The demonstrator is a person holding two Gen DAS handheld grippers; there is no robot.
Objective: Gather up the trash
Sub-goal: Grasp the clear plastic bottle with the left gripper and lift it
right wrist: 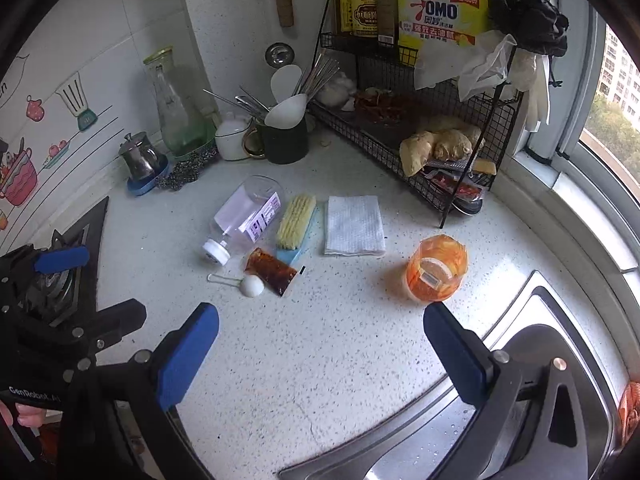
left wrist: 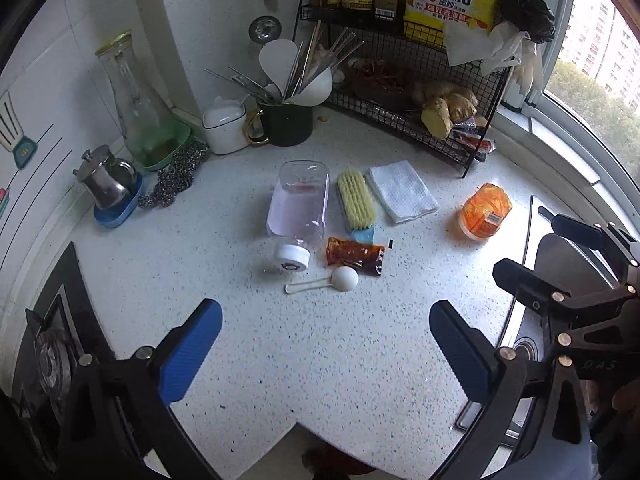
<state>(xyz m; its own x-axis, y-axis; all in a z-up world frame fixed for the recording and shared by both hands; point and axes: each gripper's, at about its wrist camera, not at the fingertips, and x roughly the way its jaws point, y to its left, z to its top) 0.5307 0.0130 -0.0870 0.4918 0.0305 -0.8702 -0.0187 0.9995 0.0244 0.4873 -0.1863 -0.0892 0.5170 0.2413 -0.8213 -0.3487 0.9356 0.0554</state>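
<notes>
- My left wrist view looks down from stove-side, facing the clear bottle (left wrist: 298, 204) from near.
- My right wrist view looks from sink-side; the clear bottle (right wrist: 248, 216) sits left of centre.
- Both share it.

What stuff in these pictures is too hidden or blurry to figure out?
- Small black bit beside the red-brown sauce packet: too small to identify in either view.
- Clear plastic bottle's purple label: print too small to read in the right wrist view.
- Steel sink: cut off by the frame edge and the right gripper; its contents are hidden.
- Gas stove: mostly covered by the left gripper.
</notes>
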